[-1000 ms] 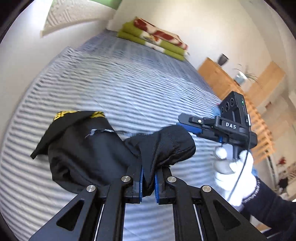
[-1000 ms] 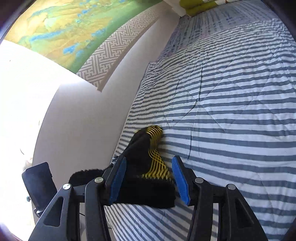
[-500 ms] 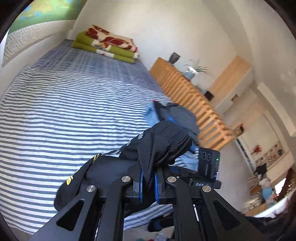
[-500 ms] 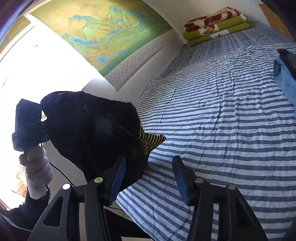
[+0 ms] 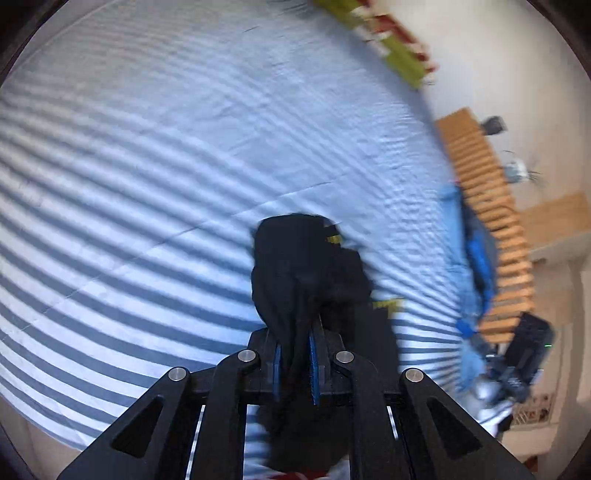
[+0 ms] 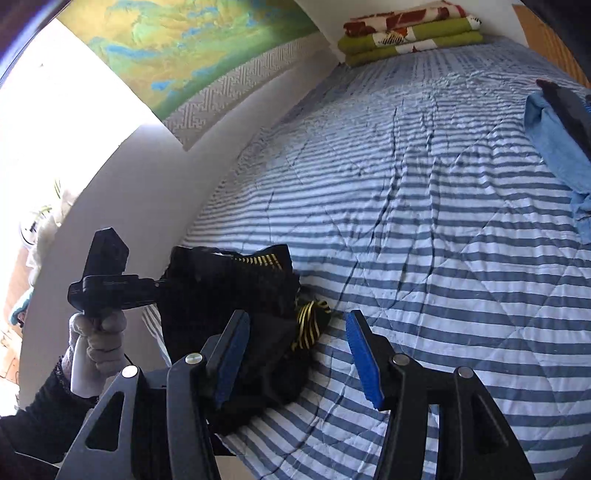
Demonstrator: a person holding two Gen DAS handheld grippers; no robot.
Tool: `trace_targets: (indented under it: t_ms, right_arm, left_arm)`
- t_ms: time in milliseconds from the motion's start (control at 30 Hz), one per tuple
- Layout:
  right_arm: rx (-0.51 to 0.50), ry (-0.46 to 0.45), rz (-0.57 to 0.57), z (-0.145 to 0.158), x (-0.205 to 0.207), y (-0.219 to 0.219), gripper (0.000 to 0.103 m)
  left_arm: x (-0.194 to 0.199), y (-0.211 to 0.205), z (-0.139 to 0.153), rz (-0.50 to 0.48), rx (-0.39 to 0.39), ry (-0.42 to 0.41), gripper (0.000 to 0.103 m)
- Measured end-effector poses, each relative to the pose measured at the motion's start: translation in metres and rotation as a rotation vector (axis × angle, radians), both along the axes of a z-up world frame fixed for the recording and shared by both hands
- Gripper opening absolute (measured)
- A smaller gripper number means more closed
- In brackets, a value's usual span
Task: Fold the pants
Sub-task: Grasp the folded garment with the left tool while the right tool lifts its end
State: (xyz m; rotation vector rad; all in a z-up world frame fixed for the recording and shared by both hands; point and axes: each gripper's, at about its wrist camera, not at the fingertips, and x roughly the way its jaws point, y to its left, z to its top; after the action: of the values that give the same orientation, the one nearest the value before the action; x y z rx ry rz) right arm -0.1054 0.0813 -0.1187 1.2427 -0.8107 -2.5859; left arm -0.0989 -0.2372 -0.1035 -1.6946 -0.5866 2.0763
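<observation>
Left tongs (image 5: 295, 363) pinch a bunch of the black pants (image 5: 306, 266) between their blue pads, and the jaws are easing apart, with the cloth between them. Right tongs (image 6: 299, 356) stand about half open; their left pad lies against the pants (image 6: 236, 295), the right pad is clear of the cloth, so they grip nothing. The pants lie crumpled at the near corner of the bed (image 6: 424, 229), black with yellow striped trim, partly lifted by the left tongs. A gloved hand (image 6: 96, 343) holds the left tool. Blue clothes (image 6: 554, 147) lie at the bed's right edge, folded blankets (image 6: 406, 33) at its far end.
</observation>
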Motion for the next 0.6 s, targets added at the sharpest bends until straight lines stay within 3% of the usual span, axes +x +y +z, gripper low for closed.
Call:
trace_targets:
  t_ms: [67, 133, 200, 333, 500, 567, 600]
  right_arm:
    - [0.032, -0.03, 0.048, -0.012, -0.026, -0.011, 0.051]
    - [0.06, -0.042, 0.091, -0.019, -0.047, -0.019, 0.051]
    - [0.078, -0.041, 0.137, -0.021, -0.071, -0.027, 0.051]
    - [0.087, -0.08, 0.243, -0.034, -0.115, -0.042, 0.051]
    - [-0.013, -0.144, 0.354, -0.055, -0.143, -0.062, 0.048]
    - [0.023, -0.145, 0.366, -0.053, -0.148, -0.073, 0.026]
    - [0.056, -0.145, 0.371, -0.051, -0.15, -0.078, 0.008]
  left_arm:
    - [-0.008, -0.019, -0.02, 0.024, 0.022, -0.033, 0.023]
    - [-0.008, -0.036, -0.025, 0.04, 0.073, -0.047, 0.053]
    - [-0.008, -0.046, -0.02, 0.043, 0.068, 0.009, 0.066]
    - [-0.019, -0.047, -0.006, 0.03, 0.104, 0.064, 0.068]
    - [-0.045, -0.034, -0.023, -0.056, 0.079, 0.069, 0.069]
    - [-0.046, -0.036, -0.032, -0.07, 0.053, 0.053, 0.068]
    - [-0.047, -0.032, -0.037, -0.076, 0.027, 0.038, 0.063]
